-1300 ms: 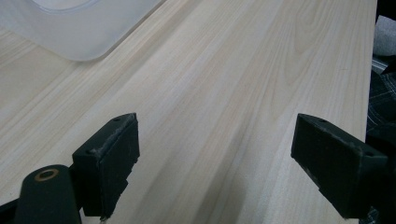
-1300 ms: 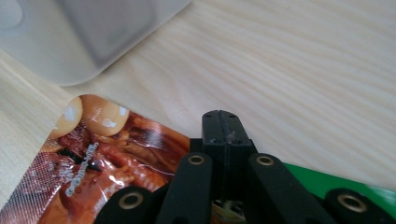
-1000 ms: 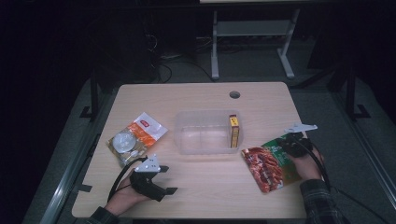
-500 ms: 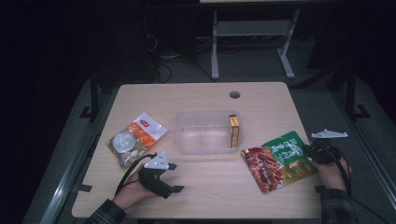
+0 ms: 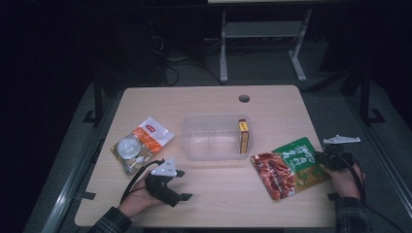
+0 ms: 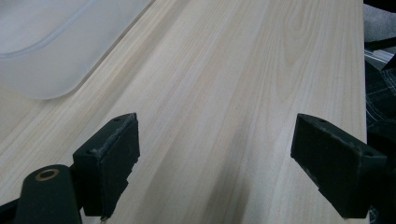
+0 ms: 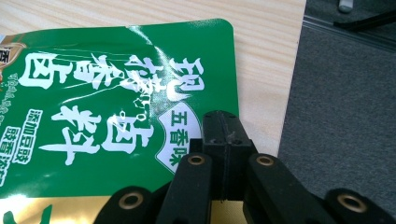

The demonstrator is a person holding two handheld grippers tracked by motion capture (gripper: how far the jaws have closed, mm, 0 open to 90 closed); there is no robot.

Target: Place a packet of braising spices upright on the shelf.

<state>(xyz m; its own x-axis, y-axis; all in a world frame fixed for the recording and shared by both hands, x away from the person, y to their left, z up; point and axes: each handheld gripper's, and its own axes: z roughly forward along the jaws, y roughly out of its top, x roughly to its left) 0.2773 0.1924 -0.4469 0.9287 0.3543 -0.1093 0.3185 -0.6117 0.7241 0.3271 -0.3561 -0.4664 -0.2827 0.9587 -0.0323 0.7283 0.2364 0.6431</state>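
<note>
- Jaws first: my right gripper (image 7: 223, 140) has its jaws pressed together at the edge of the green and red foil pouch (image 5: 290, 166) — whether a sliver of film is caught between them I cannot tell, since the pads meet flush in the right gripper view; my left gripper (image 6: 215, 154) has its jaws spread wide over bare wood, nothing between them.
- Where the pouch is: flat on the bench (image 5: 218, 194) at its right side, just beside the clear plastic tub (image 5: 214, 138) and close to the bench's right edge, with my right hand (image 5: 346, 175) behind it.
- What could go wrong: if the pinch is only on the thin seam, the slick foil could slide out as I lift; the pouch looks soft and full, so it may sag and swing, and catch the tub's rim; a pull toward me could drag it off the edge onto the floor (image 7: 341, 93).
- The tub is light and could skid if knocked — the small yellow box (image 5: 243, 136) standing upright against its right wall would tip with it.
- Materials: glossy, crinkled pouch with white lettering and a rounded corner; translucent, round-cornered tub with thin walls; pale, smooth wood grain; matt black jaws with flat pads.
- Off to the left lies a clear, orange-printed packet (image 5: 141, 144), well apart from my right gripper.
</note>
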